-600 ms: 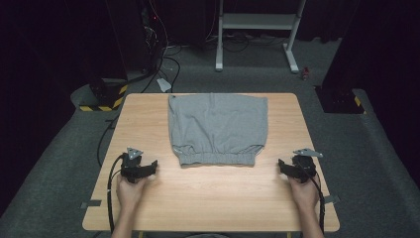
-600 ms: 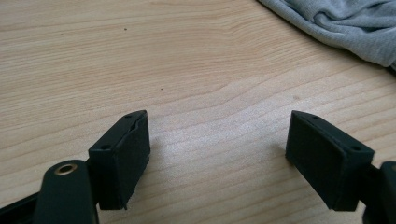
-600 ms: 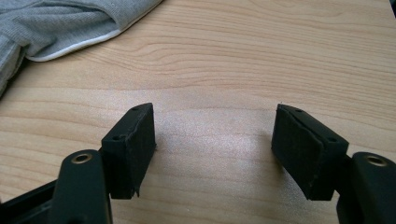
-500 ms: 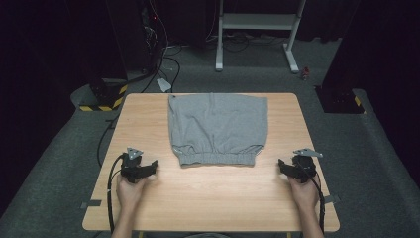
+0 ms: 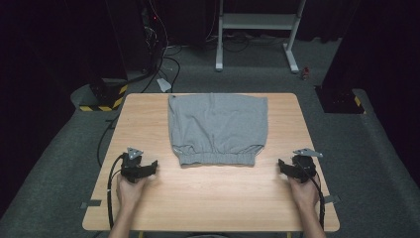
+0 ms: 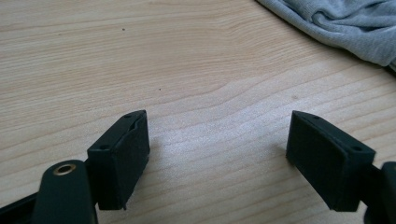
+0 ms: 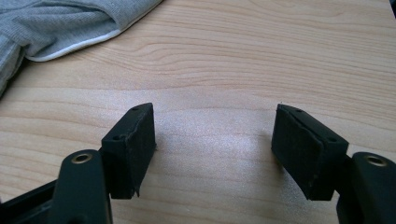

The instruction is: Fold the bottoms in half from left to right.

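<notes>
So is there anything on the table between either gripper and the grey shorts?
Nothing visible. Bare wood lies between the left gripper and the shorts, and between the right gripper and them. Both sets of jaws stand open and empty on the table.

The high view looks forward and down over the whole desk (image 5: 148, 208) from its near edge. Each gripper view skims low and close across the desktop, sharing the grey shorts' (image 5: 218, 126) hem.
</notes>
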The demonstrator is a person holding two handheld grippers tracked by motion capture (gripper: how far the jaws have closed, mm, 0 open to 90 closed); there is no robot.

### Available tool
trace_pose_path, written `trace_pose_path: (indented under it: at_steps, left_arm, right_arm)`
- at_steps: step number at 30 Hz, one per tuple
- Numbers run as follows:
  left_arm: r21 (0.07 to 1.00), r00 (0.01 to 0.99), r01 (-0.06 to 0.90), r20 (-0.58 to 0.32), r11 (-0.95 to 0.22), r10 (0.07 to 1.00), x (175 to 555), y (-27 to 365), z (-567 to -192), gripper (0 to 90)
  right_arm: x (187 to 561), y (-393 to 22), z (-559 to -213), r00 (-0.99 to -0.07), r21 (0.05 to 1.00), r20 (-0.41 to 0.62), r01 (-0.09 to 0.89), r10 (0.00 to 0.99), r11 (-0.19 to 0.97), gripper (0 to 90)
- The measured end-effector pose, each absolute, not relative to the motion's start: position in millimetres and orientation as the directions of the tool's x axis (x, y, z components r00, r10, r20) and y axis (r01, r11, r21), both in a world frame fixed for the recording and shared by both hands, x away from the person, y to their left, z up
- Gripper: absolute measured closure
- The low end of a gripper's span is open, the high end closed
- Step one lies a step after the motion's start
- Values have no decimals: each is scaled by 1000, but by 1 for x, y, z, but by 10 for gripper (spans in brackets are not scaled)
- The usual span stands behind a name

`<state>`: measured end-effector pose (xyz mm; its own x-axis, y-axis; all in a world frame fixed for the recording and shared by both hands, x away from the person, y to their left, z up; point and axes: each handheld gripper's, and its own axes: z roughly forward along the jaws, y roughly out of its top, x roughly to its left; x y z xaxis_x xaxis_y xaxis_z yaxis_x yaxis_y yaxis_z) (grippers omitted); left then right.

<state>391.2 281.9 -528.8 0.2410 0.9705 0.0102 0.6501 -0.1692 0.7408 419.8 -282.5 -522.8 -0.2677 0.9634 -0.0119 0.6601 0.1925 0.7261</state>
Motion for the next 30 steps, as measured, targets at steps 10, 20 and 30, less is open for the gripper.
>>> trace_pose_path:
  at_steps: [10,20,30]
  left_arm:
    - [740,225,654,8,-157,974,392,280,-529,213]
    - [758,235,635,-8,-147,972,390,278,-526,224]
    - [786,281,609,-84,-110,956,393,269,-520,257]
  right_arm:
    - [418,-282,-522,-271,725,-12,661,963,195,325]
    - [414,-283,-522,-262,743,7,647,965,171,398]
    - [410,-280,-515,-304,773,26,610,952,174,552]
